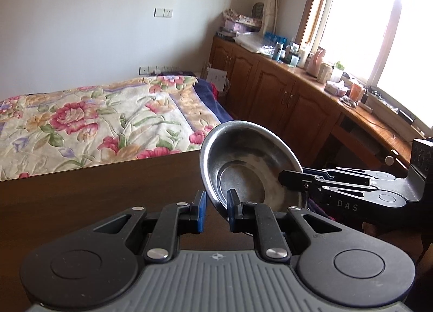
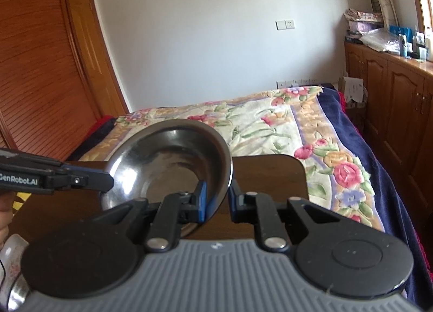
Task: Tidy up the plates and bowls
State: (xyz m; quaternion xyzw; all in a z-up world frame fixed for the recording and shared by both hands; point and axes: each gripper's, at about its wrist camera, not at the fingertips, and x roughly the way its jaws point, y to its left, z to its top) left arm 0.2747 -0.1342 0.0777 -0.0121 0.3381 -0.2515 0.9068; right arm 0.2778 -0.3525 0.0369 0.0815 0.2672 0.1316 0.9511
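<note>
The steel bowl (image 1: pixel 250 165) hangs tilted in the air above the far corner of the dark wooden table (image 1: pixel 94 198), its hollow turned toward both cameras, and it is held at two spots on its rim. The left hand-held gripper (image 1: pixel 216 210) straddles the near lower rim, one blue pad outside the wall and one inside, seemingly pinching it; the right hand-held gripper (image 2: pixel 217 199) does the same on the opposite side, its jaws nearly pressed together on the thin edge. The bowl looks light, stiff and unbreakable, but its polished, curved wall is probably slippery, so the rolled rim is the sensible place to grip, with pads set squarely across it to keep it from swivelling. The table top looks flat, hard and bare where it shows. At the lower left of the right wrist view sit a flowered porcelain dish (image 2: pixel 10 255) and a bit of another metal piece. Beyond the table lie a bed with a flowered blanket (image 1: pixel 89 122), wooden cabinets (image 1: pixel 270 90) under a bright window (image 1: pixel 379 27), and a louvred wardrobe (image 2: pixel 40 68)
</note>
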